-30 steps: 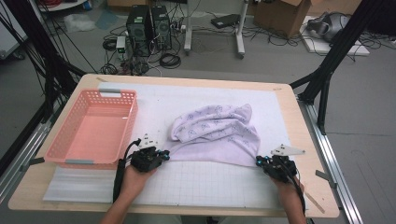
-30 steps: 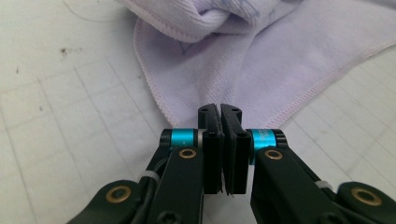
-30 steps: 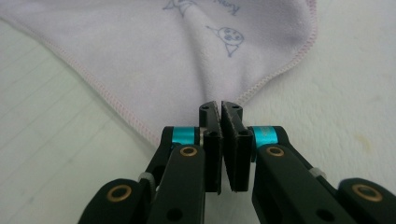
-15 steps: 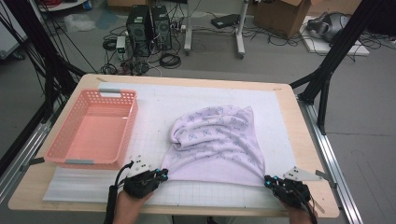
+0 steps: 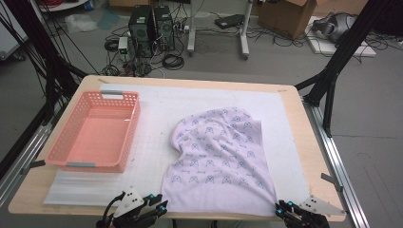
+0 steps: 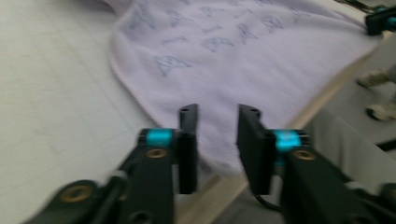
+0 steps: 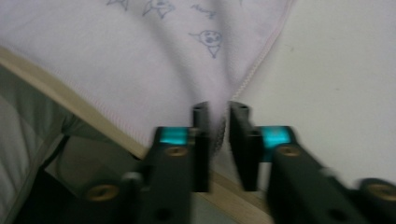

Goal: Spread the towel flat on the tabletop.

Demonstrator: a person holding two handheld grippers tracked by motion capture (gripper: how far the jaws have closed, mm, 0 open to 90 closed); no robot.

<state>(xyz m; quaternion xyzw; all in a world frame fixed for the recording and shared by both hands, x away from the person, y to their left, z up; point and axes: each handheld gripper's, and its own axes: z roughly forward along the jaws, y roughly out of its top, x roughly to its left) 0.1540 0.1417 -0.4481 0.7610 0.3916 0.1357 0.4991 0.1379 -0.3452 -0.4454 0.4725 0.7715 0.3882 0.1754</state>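
A: Where does the cloth (image 5: 219,161) lie?

B: On the white mat (image 5: 157,114) that covers the table (image 5: 311,166). It is pale lilac with a small printed pattern, spread from mid-table to the near edge. Its near hem lies along that edge; the far end is bunched and rounded.

A: Left gripper (image 5: 161,207)?

B: At the near edge, by the cloth's near left corner. In the left gripper view its 2 jaws stand apart with a clear gap, and the cloth corner lies in and beyond that gap. The jaws have just been opening. The pads do not press on the fabric, so no grip.

A: Right gripper (image 5: 280,209)?

B: At the near right corner of the cloth. In the right gripper view the gap is narrower and the hemmed edge runs down between the 2 jaws. These jaws have just been opening too. The view is blurred, but a sliver of space shows on each side of the fabric, so I read it as released.

A: Anything else on the table?

B: A pink basket (image 5: 126,137) on the left of the mat, well apart from the cloth.
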